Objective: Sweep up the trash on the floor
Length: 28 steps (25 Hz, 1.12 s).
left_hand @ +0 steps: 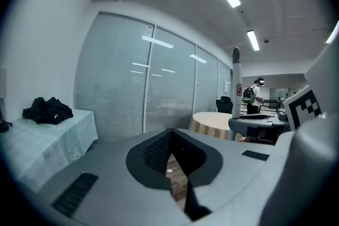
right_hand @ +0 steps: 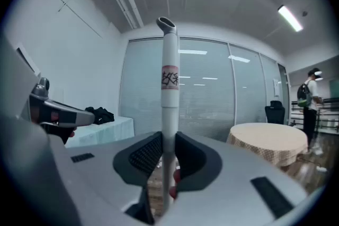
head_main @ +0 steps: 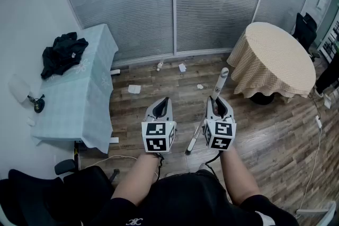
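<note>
My right tool is clenched on the white broom handle, which runs up between its jaws. My left tool is closed on nothing, just beside the right one at its nine o'clock. Scraps of trash lie scattered on the wooden floor at twelve o'clock, near the glass wall. A cloth-covered bench stands at ten o'clock.

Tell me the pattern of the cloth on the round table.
The cloth is pale yellow with a fine check; the head view shows it best.
</note>
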Available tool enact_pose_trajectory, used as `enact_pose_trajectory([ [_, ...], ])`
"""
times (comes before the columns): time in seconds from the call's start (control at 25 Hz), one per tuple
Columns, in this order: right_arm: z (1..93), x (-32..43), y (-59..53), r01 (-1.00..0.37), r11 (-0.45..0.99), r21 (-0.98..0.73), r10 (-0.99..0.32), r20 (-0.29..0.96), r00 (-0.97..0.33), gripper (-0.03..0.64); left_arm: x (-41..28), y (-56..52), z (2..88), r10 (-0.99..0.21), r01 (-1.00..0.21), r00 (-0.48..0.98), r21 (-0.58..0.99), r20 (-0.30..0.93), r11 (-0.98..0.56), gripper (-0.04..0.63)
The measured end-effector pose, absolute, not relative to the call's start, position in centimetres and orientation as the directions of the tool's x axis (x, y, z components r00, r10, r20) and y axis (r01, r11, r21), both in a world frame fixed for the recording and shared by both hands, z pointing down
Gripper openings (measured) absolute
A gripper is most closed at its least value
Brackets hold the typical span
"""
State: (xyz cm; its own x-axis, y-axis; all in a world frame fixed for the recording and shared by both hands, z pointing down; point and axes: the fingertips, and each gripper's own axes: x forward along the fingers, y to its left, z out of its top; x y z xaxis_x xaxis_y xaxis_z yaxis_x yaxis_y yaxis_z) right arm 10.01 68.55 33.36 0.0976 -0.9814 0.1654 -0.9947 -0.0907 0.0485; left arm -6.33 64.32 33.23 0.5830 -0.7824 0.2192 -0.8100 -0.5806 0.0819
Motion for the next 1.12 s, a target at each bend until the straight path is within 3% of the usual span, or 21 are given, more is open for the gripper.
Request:
enact_pose_trajectory([
  [0.52, 34.1, 15.1, 68.8, -1.000, -0.024, 0.011, -0.980, 0.198, 0.026, 0.086, 0.1, 63.7, 33.6, -0.786, -0.823, 0.563, 0.082, 0.257, -0.563, -0.006],
  [1.12, 33.5, 26.7, 66.9, -0.998, 0.062, 0.005, -0.982, 0.178, -0.060, 0.087, 12.0, 64.2, 33.8, -0.819, -0.860, 0.507, 0.090, 0.268, -0.503, -0.006],
])
